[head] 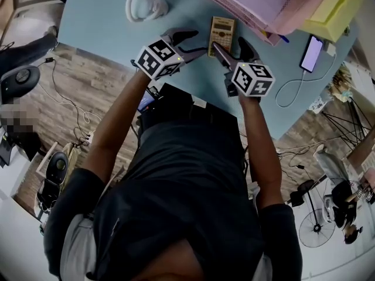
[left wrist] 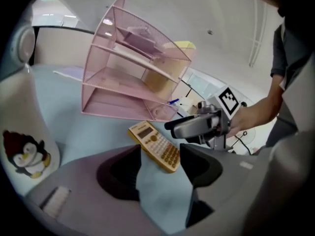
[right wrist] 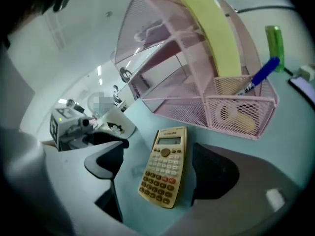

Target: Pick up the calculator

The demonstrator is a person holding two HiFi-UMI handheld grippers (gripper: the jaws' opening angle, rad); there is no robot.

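The yellow calculator (head: pixel 222 35) lies flat on the light blue table (head: pixel 99 22), close to the pink mesh tray. In the right gripper view the calculator (right wrist: pixel 164 166) sits between the open jaws of my right gripper (right wrist: pixel 157 156), and neither pad touches it. My left gripper (left wrist: pixel 160 168) is also open and holds nothing. From there the calculator (left wrist: pixel 155 146) lies just beyond the jaw tips. In the head view my left gripper (head: pixel 192 43) is just left of the calculator and my right gripper (head: pixel 233 47) is at its near end.
A pink mesh file tray (head: pixel 252 4) with a yellow folder (head: pixel 331 10) stands right behind the calculator. A white penguin mug (head: pixel 145 6) sits to the left. A phone (head: pixel 312 52) on a cable lies at the right. The table's near edge runs below the grippers.
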